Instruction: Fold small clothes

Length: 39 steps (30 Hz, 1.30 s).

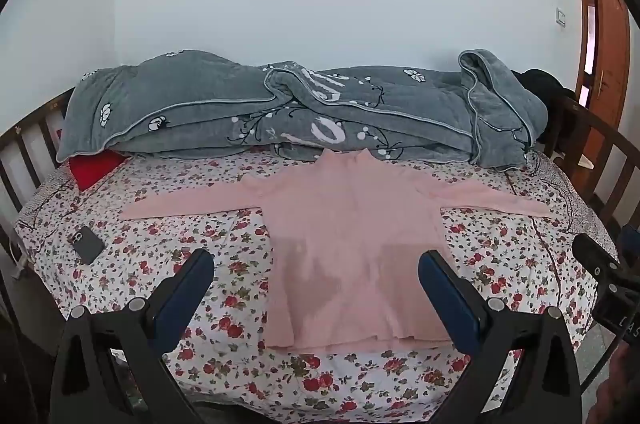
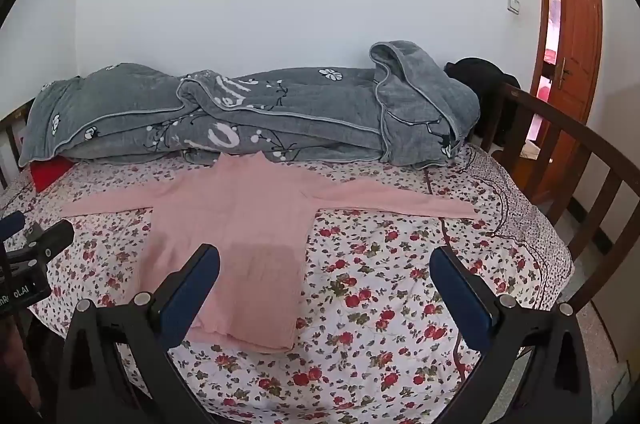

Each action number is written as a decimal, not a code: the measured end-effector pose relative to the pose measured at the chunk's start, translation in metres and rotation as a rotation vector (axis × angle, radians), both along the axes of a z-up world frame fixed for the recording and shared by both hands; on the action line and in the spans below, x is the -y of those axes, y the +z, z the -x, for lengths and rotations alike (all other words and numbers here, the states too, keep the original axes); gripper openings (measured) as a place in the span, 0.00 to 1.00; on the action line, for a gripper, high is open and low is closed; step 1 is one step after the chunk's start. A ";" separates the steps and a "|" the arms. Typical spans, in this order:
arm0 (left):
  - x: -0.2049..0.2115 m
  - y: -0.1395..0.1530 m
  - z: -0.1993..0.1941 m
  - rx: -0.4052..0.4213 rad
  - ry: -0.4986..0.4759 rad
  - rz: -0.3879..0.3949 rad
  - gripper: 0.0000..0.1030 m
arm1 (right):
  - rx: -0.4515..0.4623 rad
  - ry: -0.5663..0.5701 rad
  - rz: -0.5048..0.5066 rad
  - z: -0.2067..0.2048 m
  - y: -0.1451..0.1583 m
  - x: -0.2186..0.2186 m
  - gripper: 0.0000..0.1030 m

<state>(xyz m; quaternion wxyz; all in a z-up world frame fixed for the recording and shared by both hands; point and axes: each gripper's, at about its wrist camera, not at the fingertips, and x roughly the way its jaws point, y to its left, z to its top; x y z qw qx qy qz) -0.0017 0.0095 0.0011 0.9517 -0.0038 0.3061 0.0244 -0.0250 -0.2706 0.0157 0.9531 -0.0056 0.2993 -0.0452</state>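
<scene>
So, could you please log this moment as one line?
pink top: flat, unfolded, sleeves out | left gripper: open, empty | right gripper: open, empty | phone: on bed

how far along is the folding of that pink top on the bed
Done: the pink top lies spread flat on the floral sheet, both sleeves stretched out sideways, collar toward the grey quilt. In hand: nothing; the left gripper and right gripper hover open above the bed, touching no cloth. Left: every fold, as no sleeve or hem is turned in yet.
</scene>
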 end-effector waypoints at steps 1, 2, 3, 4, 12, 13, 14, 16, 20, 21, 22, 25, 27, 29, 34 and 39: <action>-0.001 0.001 -0.001 -0.001 -0.001 0.000 1.00 | 0.001 0.002 -0.002 0.000 0.000 0.000 1.00; -0.001 0.001 -0.002 -0.002 0.000 0.000 1.00 | 0.002 0.002 -0.001 0.001 0.002 0.000 1.00; -0.002 0.002 -0.002 0.000 0.002 -0.003 1.00 | 0.003 0.002 0.001 0.001 0.003 -0.001 1.00; -0.001 0.003 -0.002 0.002 0.003 -0.005 1.00 | 0.004 0.002 0.002 0.000 0.003 -0.001 1.00; -0.002 0.007 -0.003 0.008 0.002 -0.011 1.00 | 0.005 0.001 -0.006 -0.001 0.005 0.001 1.00; -0.001 0.008 -0.003 0.008 0.000 -0.011 1.00 | 0.005 0.001 -0.006 0.000 0.005 0.002 1.00; -0.002 0.008 -0.003 0.009 -0.002 -0.012 1.00 | 0.006 -0.001 -0.006 0.000 0.005 0.002 1.00; 0.000 0.010 -0.003 0.013 -0.005 -0.016 1.00 | 0.005 -0.001 -0.009 0.000 0.005 0.002 1.00; 0.001 0.011 -0.002 0.016 -0.008 -0.015 1.00 | 0.007 -0.004 -0.005 -0.001 0.005 0.001 1.00; 0.001 0.011 -0.003 0.016 -0.009 -0.015 1.00 | 0.007 -0.004 -0.005 -0.001 0.005 0.002 1.00; 0.003 0.011 -0.002 0.018 -0.009 -0.017 1.00 | 0.007 -0.005 -0.006 -0.001 0.005 0.002 1.00; 0.003 0.011 -0.001 0.018 -0.007 -0.017 1.00 | 0.007 -0.007 -0.013 0.000 0.006 0.003 1.00; 0.003 0.012 -0.002 0.019 -0.006 -0.015 1.00 | 0.007 -0.008 -0.014 -0.002 0.007 0.003 1.00; 0.002 0.010 -0.001 0.021 -0.005 -0.012 1.00 | 0.007 -0.007 -0.014 -0.002 0.007 0.003 1.00; 0.000 0.008 0.001 0.025 0.007 -0.017 1.00 | 0.006 -0.009 -0.015 -0.003 0.007 0.003 1.00; -0.001 0.008 0.002 0.036 0.015 -0.019 1.00 | 0.004 -0.007 -0.013 -0.004 0.006 0.003 1.00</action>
